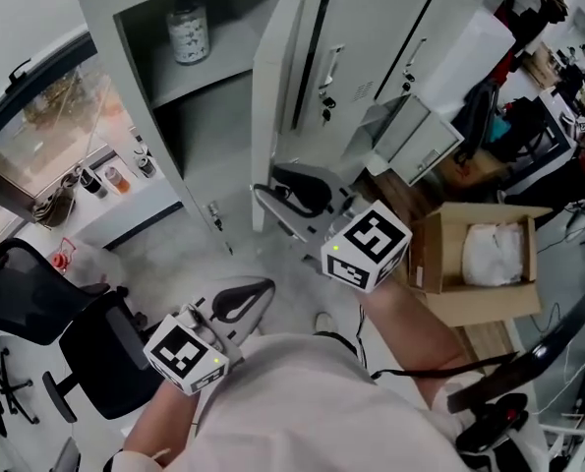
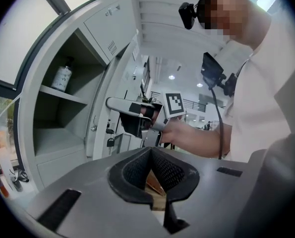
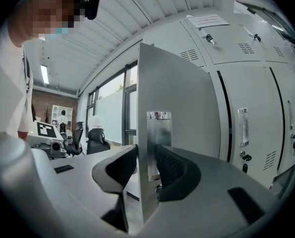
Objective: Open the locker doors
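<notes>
The grey locker [image 1: 223,116] stands with one tall door [image 1: 272,77] swung out towards me. In the right gripper view the door's [image 3: 177,93] free edge runs between the jaws of my right gripper [image 3: 147,157], just below a small metal plate [image 3: 158,133]. One pad lies close by the edge and a narrow gap shows at the other, so the gripper is open. From the head view this gripper [image 1: 297,200] sits at the door's lower edge. My left gripper [image 1: 238,301] [image 2: 151,150] hangs back from the locker, shut and empty. A bottle [image 1: 189,29] [image 2: 62,78] stands on the upper shelf.
Closed locker doors [image 1: 371,37] [image 3: 251,108] with handles and padlocks continue to the right. An open cardboard box [image 1: 479,254] sits on the floor at the right. A black office chair [image 1: 86,352] stands at the left, below a window sill with small items [image 1: 115,180].
</notes>
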Action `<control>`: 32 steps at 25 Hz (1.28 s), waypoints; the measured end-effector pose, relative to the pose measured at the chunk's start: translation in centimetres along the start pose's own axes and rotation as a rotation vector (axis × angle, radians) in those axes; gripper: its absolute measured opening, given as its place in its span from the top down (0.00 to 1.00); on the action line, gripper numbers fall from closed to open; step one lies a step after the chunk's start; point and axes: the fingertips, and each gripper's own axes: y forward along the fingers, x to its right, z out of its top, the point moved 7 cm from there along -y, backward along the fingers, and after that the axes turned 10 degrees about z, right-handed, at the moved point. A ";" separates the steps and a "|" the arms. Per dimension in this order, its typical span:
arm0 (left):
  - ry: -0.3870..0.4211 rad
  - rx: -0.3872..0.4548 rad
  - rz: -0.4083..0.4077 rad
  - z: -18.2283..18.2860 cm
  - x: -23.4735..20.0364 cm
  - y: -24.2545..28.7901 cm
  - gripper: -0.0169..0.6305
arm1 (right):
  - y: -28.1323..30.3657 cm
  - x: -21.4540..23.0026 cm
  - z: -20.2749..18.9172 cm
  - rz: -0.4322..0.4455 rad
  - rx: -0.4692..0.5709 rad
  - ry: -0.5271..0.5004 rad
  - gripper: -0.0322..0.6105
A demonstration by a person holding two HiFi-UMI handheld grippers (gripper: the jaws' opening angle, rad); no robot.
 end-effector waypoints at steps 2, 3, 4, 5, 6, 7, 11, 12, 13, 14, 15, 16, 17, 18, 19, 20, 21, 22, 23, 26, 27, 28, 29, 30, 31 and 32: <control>0.003 0.000 -0.008 0.4 0.9 1.3 0.96 | -1.3 0.5 0.0 0.019 -0.003 0.000 0.79; 0.005 -0.001 -0.012 0.5 1.4 1.9 0.96 | -1.9 0.6 -0.1 0.028 -0.005 0.001 0.79; 0.006 -0.002 -0.015 0.4 1.9 2.4 0.96 | -2.5 0.7 -0.2 0.038 -0.006 0.004 0.79; 0.005 -0.003 -0.016 0.4 2.3 2.8 0.96 | -3.1 0.8 -0.3 0.046 -0.006 0.006 0.79; 0.004 -0.002 -0.016 0.4 2.8 3.3 0.96 | -3.7 1.0 -0.4 0.052 -0.005 0.008 0.79; 0.002 -0.001 -0.015 0.5 3.2 3.9 0.96 | -4.3 1.1 -0.4 0.057 -0.005 0.010 0.79; -0.009 -0.006 -0.015 0.5 5.3 6.4 0.96 | -7.0 2.4 -0.5 0.071 -0.005 0.018 0.79; -0.011 -0.010 -0.014 0.4 6.0 7.1 0.96 | -7.8 2.7 -0.6 0.074 -0.005 0.018 0.79; -0.012 -0.013 -0.013 0.3 6.6 7.7 0.96 | -8.5 3.1 -0.7 0.077 -0.004 0.019 0.79; -0.013 -0.014 -0.011 0.3 7.1 8.2 0.96 | -9.1 3.4 -0.7 0.080 -0.002 0.021 0.79; -0.014 -0.015 -0.006 0.3 7.6 8.8 0.96 | -9.7 3.7 -0.8 0.084 0.000 0.022 0.79; -0.014 -0.016 0.000 0.3 8.1 9.3 0.96 | -10.3 4.1 -0.8 0.088 0.002 0.022 0.79; -0.015 -0.017 0.007 0.3 8.6 9.7 0.96 | -10.9 4.5 -0.8 0.092 0.003 0.022 0.79; -0.015 -0.019 0.014 0.4 9.0 10.2 0.96 | -11.4 4.9 -0.8 0.097 0.003 0.021 0.80; -0.014 -0.021 0.023 0.4 9.5 10.6 0.96 | -11.9 5.2 -0.8 0.102 0.004 0.020 0.81; -0.012 -0.023 0.033 0.5 9.9 11.0 0.96 | -12.5 5.6 -0.8 0.107 0.006 0.020 0.81; -0.010 -0.024 0.043 0.5 10.4 11.4 0.96 | -13.0 5.9 -0.9 0.112 0.009 0.019 0.82; -0.008 -0.026 0.054 0.5 10.8 11.7 0.96 | -13.4 6.3 -0.9 0.116 0.013 0.020 0.82; -0.007 -0.027 0.065 0.5 11.1 12.1 0.96 | -13.9 6.7 -1.0 0.120 0.018 0.020 0.82; -0.010 -0.027 0.097 0.4 12.1 13.3 0.96 | -15.1 7.8 -1.1 0.130 0.025 0.021 0.84; -0.013 -0.025 0.108 0.4 12.4 13.7 0.96 | -15.4 8.2 -1.2 0.135 0.025 0.022 0.84; -0.016 -0.024 0.118 0.3 12.8 14.1 0.96 | -15.7 8.6 -1.3 0.140 0.026 0.023 0.84; -0.018 -0.022 0.126 0.3 13.0 14.5 0.96 | -16.0 9.0 -1.3 0.145 0.026 0.024 0.84; -0.020 -0.021 0.134 0.3 13.3 14.9 0.96 | -16.3 9.4 -1.4 0.149 0.027 0.025 0.85; -0.021 -0.019 0.142 0.3 13.5 15.3 0.96 | -16.6 9.8 -1.4 0.152 0.029 0.028 0.85; -0.022 -0.018 0.150 0.3 13.8 15.6 0.96 | -16.8 10.1 -1.4 0.156 0.031 0.032 0.85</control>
